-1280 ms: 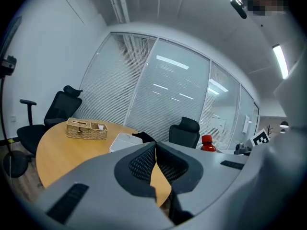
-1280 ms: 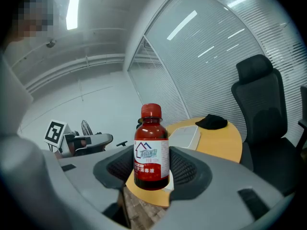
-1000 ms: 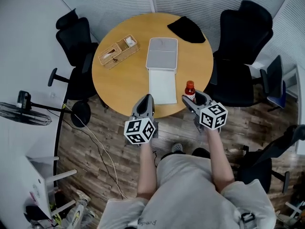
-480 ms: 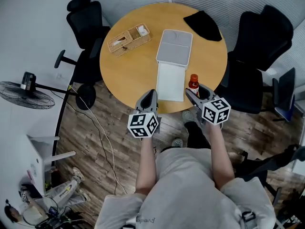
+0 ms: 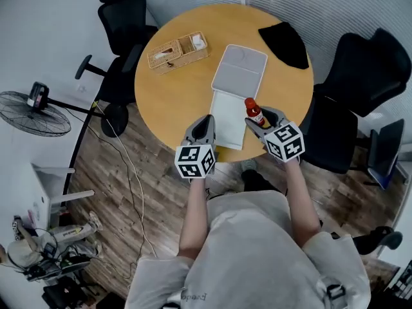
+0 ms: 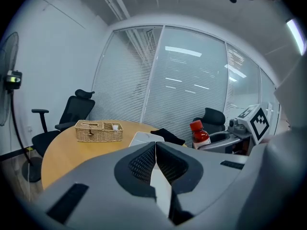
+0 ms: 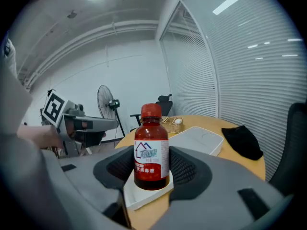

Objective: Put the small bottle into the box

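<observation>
The small bottle (image 5: 253,111) is dark red with a red cap and a white label. My right gripper (image 5: 261,116) is shut on it and holds it upright above the near right corner of the open white box (image 5: 225,122). In the right gripper view the bottle (image 7: 151,147) stands between both pads, with the box's corner (image 7: 144,198) just under it. The box's lid (image 5: 240,69) lies flat behind the tray. My left gripper (image 5: 203,126) hovers at the table's near edge, left of the box, with its jaws shut together on nothing (image 6: 155,147).
On the round wooden table (image 5: 167,102) a wicker basket (image 5: 177,52) stands at the far left and a black cloth (image 5: 285,44) lies at the far right. Black office chairs (image 5: 129,18) (image 5: 360,69) flank the table. A floor fan (image 5: 38,111) stands at the left.
The right gripper has lifted the bottle from the table's near right edge and carried it left over the box's corner. The left gripper has stayed in its place.
</observation>
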Tool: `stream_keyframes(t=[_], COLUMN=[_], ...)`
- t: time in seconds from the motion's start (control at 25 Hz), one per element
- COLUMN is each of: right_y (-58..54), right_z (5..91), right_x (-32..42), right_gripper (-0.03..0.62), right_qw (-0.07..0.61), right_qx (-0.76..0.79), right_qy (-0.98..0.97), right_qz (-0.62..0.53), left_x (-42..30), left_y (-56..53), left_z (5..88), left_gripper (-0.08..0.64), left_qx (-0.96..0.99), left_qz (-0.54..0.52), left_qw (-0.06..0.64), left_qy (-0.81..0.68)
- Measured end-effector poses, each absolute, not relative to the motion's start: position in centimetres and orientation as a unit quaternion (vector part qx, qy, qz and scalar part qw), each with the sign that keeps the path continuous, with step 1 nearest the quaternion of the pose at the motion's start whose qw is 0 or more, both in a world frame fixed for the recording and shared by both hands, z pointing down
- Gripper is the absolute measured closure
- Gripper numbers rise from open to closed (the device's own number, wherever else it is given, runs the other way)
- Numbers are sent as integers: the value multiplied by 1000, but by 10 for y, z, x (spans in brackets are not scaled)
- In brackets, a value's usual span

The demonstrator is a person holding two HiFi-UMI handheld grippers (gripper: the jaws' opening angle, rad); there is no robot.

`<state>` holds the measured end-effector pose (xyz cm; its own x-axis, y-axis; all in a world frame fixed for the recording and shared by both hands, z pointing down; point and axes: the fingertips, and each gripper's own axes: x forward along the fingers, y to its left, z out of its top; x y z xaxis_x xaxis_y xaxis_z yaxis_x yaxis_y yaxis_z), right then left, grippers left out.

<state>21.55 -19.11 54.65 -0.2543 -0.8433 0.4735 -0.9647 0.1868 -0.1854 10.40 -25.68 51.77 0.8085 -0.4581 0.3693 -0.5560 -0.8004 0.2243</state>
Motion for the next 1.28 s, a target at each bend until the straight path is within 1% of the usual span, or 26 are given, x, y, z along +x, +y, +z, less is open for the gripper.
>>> stream_keyframes(t=[0.32, 0.64, 0.92, 1.28], right_y=[-228, -262, -271, -270], right_z=[572, 590, 611, 647], right_x=[211, 191, 181, 171], right_gripper=[367, 367, 367, 367], right_qw=[271, 343, 443, 477], right_qx=[502, 417, 335, 258], right_qy=[-802, -831, -829, -839], right_qz=[178, 136, 67, 52], left_x=[103, 94, 82, 75], left_y=[-267, -273, -269, -267], left_z=[517, 523, 526, 536], left_gripper=[531, 531, 531, 531], left_qx=[929, 920, 909, 894], left_qz=[146, 145, 139, 130], left_qw=[161, 161, 169, 170], left_qy=[-298, -326, -354, -395])
